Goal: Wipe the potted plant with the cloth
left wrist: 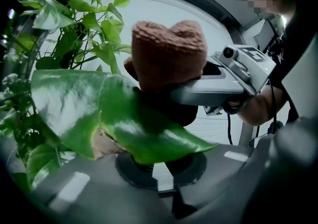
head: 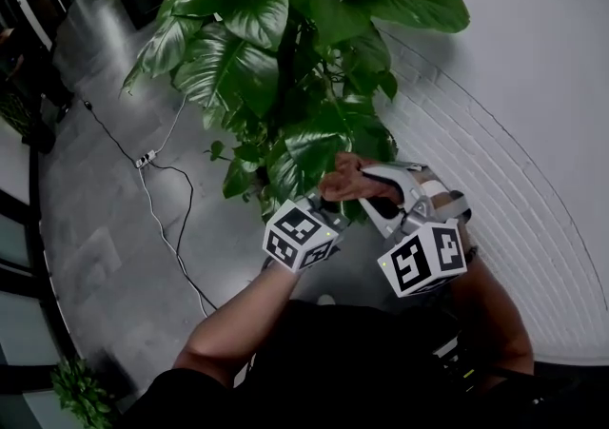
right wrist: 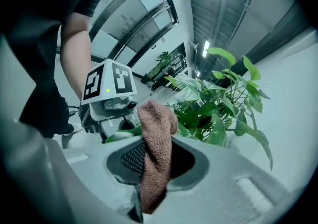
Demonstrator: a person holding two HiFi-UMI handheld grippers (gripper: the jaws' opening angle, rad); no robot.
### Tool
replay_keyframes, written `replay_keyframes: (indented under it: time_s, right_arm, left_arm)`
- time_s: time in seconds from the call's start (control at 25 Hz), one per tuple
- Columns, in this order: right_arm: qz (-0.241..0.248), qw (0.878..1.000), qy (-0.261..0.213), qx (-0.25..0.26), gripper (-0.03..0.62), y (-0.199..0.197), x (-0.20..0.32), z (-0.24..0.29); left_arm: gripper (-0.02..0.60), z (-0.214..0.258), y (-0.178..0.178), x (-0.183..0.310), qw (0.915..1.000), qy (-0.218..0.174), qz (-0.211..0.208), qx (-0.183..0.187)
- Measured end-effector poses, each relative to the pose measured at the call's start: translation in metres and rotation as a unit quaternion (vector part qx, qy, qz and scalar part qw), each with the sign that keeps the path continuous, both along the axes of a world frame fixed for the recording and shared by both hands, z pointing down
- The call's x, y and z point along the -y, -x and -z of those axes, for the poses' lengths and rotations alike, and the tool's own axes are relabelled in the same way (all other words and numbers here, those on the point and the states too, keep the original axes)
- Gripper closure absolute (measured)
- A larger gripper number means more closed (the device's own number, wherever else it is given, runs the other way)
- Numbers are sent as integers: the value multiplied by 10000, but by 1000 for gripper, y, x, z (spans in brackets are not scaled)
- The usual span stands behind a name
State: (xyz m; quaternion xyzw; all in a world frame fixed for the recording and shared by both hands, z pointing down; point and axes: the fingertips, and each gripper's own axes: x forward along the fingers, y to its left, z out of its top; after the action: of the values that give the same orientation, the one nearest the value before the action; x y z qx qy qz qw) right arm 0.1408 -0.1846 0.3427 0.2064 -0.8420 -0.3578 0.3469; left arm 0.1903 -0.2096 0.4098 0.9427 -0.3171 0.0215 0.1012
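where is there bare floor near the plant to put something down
The grey floor left of the plant is bare out to the dark-framed panels, except for the cable and power strip crossing it. It is crowded at the lower leaves, where the left gripper pinches a leaf and the right gripper holds the cloth.

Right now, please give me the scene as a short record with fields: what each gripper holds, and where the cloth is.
left gripper: shut on a large leaf of the potted plant
right gripper: shut on the brown cloth
cloth position: bunched up, apparently resting against the held leaf
floor: grey, with a cable running across it
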Motion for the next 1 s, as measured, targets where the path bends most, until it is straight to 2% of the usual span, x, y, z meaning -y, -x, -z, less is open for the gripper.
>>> replay_keyframes:
  time_s: [0.24, 0.68, 1.0]
  right_arm:
    - [32, 9999, 122, 27, 525, -7, -20, -14]
    - [-207, 9974, 583, 369, 526, -28, -48, -36]
    - [-333, 9909, 1103, 696, 525, -34, -72, -51]
  left_arm:
    - [565, -3, 0, 0, 10000, 59, -33, -43]
    - [565, -7, -5, -10, 9999, 121, -119, -33]
    - [565, -22, 14, -28, 9994, 311, 61, 139]
